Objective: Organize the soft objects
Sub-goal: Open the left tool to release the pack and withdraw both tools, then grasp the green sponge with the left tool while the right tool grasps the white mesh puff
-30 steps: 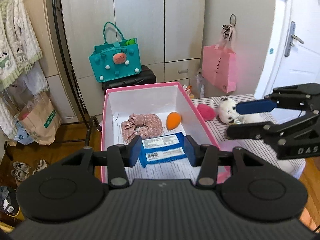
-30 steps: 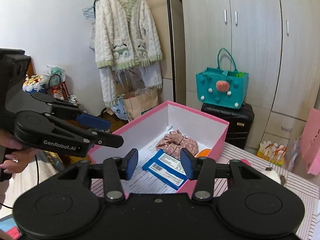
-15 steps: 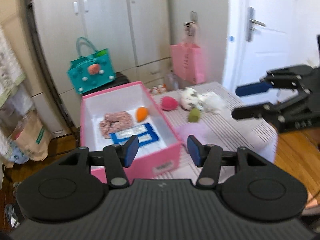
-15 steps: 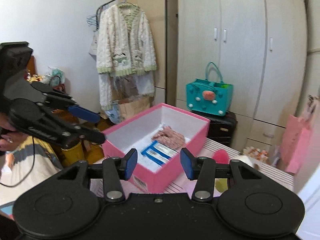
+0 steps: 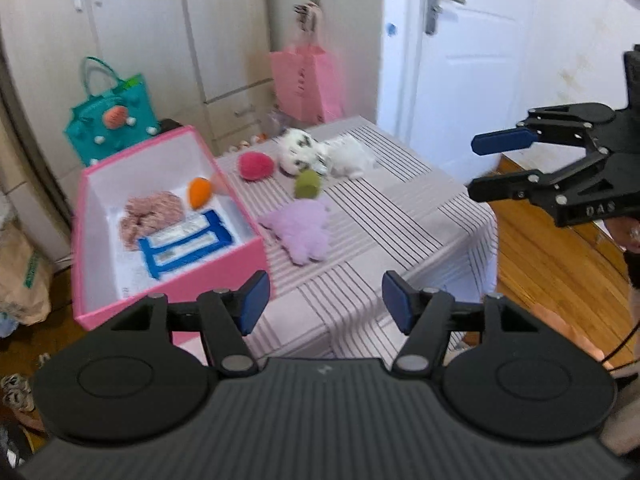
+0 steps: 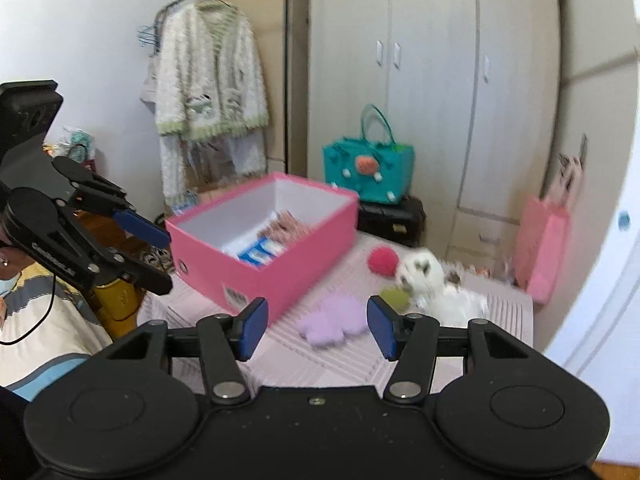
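left gripper (image 5: pixel 324 300): fingers spread, empty, above striped tablecloth (image 5: pixel 400 216) | right gripper (image 6: pixel 316 326): fingers spread, empty | pink box (image 5: pixel 176 280): rigid, holds ruffled scrunchie (image 5: pixel 152 214), orange egg-shaped sponge (image 5: pixel 199 193), blue packets (image 5: pixel 186 242) | on cloth beside box: fluffy lilac plush (image 5: pixel 302 228), fuzzy red ball (image 5: pixel 255 165), olive ball (image 5: pixel 307 184), white plush toy (image 5: pixel 324 154)

One pink box (image 5: pixel 172 284) holds one scrunchie (image 5: pixel 150 216), one orange sponge (image 5: pixel 199 192) and two blue packets (image 5: pixel 186 242). Four soft items lie on the bench (image 5: pixel 400 216): pink pompom (image 5: pixel 255 166), white plush (image 5: pixel 324 154), green sponge (image 5: pixel 307 184), lilac plush (image 5: pixel 302 228).
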Motion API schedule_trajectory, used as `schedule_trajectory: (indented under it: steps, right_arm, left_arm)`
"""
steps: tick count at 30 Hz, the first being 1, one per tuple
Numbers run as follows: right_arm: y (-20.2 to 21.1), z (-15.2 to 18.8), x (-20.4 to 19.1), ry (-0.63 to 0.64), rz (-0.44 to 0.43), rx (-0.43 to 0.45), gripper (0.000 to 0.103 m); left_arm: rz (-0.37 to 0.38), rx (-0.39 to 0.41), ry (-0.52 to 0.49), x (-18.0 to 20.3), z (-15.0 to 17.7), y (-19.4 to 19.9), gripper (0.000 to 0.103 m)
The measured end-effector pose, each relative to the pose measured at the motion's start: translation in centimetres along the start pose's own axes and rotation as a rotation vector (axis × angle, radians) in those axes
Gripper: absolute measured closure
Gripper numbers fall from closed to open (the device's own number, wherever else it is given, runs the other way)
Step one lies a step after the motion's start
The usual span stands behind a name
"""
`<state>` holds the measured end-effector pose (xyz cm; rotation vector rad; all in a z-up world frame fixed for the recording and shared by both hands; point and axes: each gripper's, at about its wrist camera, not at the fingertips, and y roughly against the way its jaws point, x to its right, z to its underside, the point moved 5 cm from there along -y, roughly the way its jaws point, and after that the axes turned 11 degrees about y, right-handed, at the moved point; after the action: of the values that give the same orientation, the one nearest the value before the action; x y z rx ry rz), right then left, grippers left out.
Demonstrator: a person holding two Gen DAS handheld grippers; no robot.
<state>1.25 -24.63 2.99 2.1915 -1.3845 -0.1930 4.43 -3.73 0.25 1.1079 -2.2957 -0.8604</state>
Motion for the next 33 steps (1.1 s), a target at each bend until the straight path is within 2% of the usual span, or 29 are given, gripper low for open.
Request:
schedule_trajectory:
  steps: [3, 7, 12, 15, 19, 21, 24, 27, 28, 33]
  right_arm:
    - [-0.3, 1.9, 1.0, -0.030, -0.001, -0.031, 0.043]
    - [-1.1, 4.1, 2.1, -0.058, -0.011, -0.061, 0.043]
    - [-3.0, 5.7, 4.0, -0.067, 0.023, -0.039, 0.042]
    - [-4.4, 6.0, 5.5, -0.070, 0.050, -0.014, 0.040]
    - [-6.3, 6.1, 7.8, -0.095, 0.074, 0.024, 0.039]
    - [-7.2, 6.1, 9.1, -0.119, 0.082, 0.052, 0.034]
    - [-8.4, 6.5, 10.8, -0.154, 0.109, 0.100, 0.032]
    - [-10.6, 6.8, 12.1, -0.138, 0.162, 0.052, 0.032]
    - [-11.2, 6.9, 12.5, -0.146, 0.175, 0.045, 0.032]
    - [-14.3, 7.5, 14.2, -0.207, 0.130, 0.015, 0.032]
  left_arm:
    - [0.015, -0.042, -0.014, 0.1, 1.0, -2.4, 0.041]
    - [0.008, -0.050, -0.036, 0.4, 1.7, -5.2, 0.040]
    - [-0.011, 0.043, -0.097, 2.1, 1.1, -7.5, 0.040]
    - [-0.010, 0.089, -0.086, 2.9, 0.2, -9.1, 0.040]
    - [-0.008, 0.097, -0.076, 3.6, -0.8, -12.3, 0.040]
    - [-0.014, 0.101, -0.065, 3.9, -1.4, -13.9, 0.041]
    - [-0.036, 0.121, -0.013, 3.9, -2.3, -15.8, 0.041]
    - [-0.034, 0.213, 0.049, 3.9, -2.9, -16.8, 0.040]
    - [-0.035, 0.219, 0.063, 3.9, -3.1, -17.3, 0.040]
    - [-0.112, 0.247, 0.057, 3.7, -4.4, -19.8, 0.040]
